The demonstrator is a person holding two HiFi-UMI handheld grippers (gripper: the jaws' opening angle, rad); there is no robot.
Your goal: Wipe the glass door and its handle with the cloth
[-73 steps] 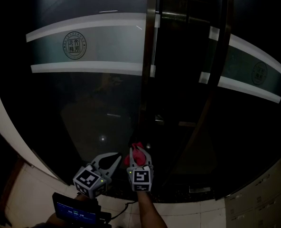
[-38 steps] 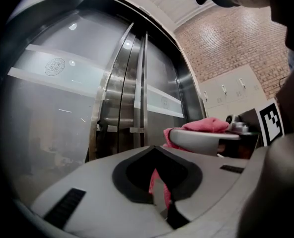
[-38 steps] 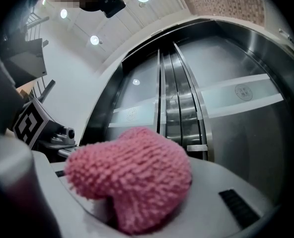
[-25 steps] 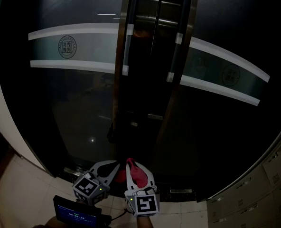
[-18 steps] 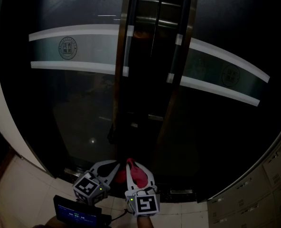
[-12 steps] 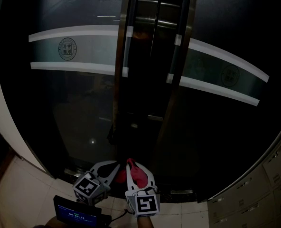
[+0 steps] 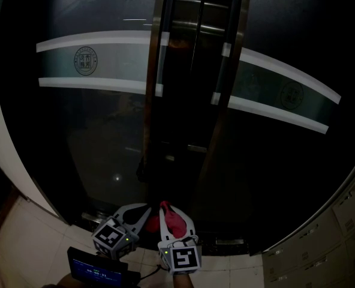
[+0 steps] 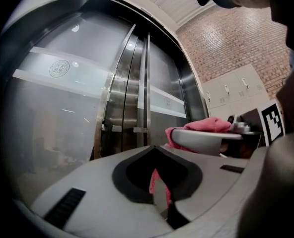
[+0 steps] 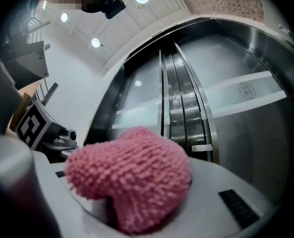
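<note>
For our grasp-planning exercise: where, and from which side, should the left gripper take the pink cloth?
Grip the pink cloth by the bunched end bulging past the right gripper's jaws, probably coming from its left. Those jaws cover the rest, and the left gripper sits alongside.

round seal (image 7: 86, 59) on glass door (image 7: 75, 137), unreadable

Left tongs (image 7: 137, 211), right tongs (image 7: 175, 222) and cloth (image 7: 169, 213) sit lower against the glass door (image 7: 93, 143) than 2.9 s ago.
</note>
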